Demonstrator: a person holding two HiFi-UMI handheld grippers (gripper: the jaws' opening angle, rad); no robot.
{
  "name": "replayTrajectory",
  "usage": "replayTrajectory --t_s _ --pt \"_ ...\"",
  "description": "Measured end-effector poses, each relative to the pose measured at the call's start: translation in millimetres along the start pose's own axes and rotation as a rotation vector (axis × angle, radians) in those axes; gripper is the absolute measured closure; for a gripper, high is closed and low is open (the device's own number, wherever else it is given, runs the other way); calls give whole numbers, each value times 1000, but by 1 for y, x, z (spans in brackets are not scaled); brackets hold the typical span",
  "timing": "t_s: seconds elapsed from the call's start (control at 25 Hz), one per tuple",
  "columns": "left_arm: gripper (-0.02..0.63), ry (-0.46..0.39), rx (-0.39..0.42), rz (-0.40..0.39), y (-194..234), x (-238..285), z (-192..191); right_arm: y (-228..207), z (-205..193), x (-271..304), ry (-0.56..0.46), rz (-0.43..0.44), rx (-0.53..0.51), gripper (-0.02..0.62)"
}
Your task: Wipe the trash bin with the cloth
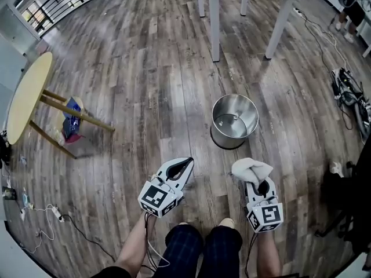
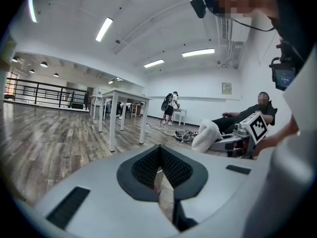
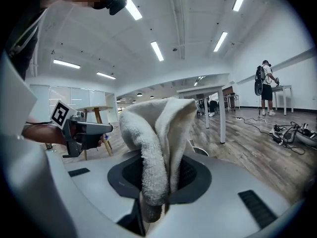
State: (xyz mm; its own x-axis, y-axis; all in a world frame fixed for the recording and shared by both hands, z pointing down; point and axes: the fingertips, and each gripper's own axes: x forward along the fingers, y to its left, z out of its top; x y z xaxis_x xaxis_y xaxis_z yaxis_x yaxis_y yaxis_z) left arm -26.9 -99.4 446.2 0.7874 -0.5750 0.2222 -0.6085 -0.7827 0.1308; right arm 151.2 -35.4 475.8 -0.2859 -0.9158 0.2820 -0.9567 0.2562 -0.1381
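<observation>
A round steel trash bin [image 1: 235, 120] stands upright and open on the wooden floor, ahead of both grippers. A white fluffy cloth [image 1: 250, 169] is bunched in my right gripper [image 1: 255, 181], whose jaws are shut on it; in the right gripper view the cloth [image 3: 158, 138] rises folded out of the jaws and hides much of the scene ahead. My left gripper [image 1: 186, 164] is held level beside it, to the left and short of the bin, jaws shut with nothing between them [image 2: 159, 170]. Neither gripper view shows the bin.
White table legs [image 1: 214, 22] stand beyond the bin. A round yellow table [image 1: 26, 94] with a blue bag [image 1: 72, 120] under it is at the left. Cables [image 1: 348, 91] lie at the right, a power strip [image 1: 55, 213] at lower left. People are in the far room [image 2: 171, 105].
</observation>
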Motion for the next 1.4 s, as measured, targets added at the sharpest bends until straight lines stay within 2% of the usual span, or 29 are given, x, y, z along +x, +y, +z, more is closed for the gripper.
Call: replayTrajectory --t_s 0.2,0.32,0.52,0.88,1.12,1.4 --pt "606 -48 -19 2 -29 -35 94 22 82 -42 0 27 -5 511" --pt "606 -47 -27 -1 -43 -52 144 32 133 -64 -11 20 4 511" --pt "606 -33 -33 -2 -67 -83 216 50 214 -106 -27 15 20 511" --pt "606 -64 -32 -25 -113 -116 330 79 324 -167 -81 -8 80 511" --pt "606 -83 -27 -32 -141 -138 390 100 384 -203 -113 2 83 511" --pt "606 -93 -18 -29 -161 -173 425 130 424 -235 -138 15 76 511"
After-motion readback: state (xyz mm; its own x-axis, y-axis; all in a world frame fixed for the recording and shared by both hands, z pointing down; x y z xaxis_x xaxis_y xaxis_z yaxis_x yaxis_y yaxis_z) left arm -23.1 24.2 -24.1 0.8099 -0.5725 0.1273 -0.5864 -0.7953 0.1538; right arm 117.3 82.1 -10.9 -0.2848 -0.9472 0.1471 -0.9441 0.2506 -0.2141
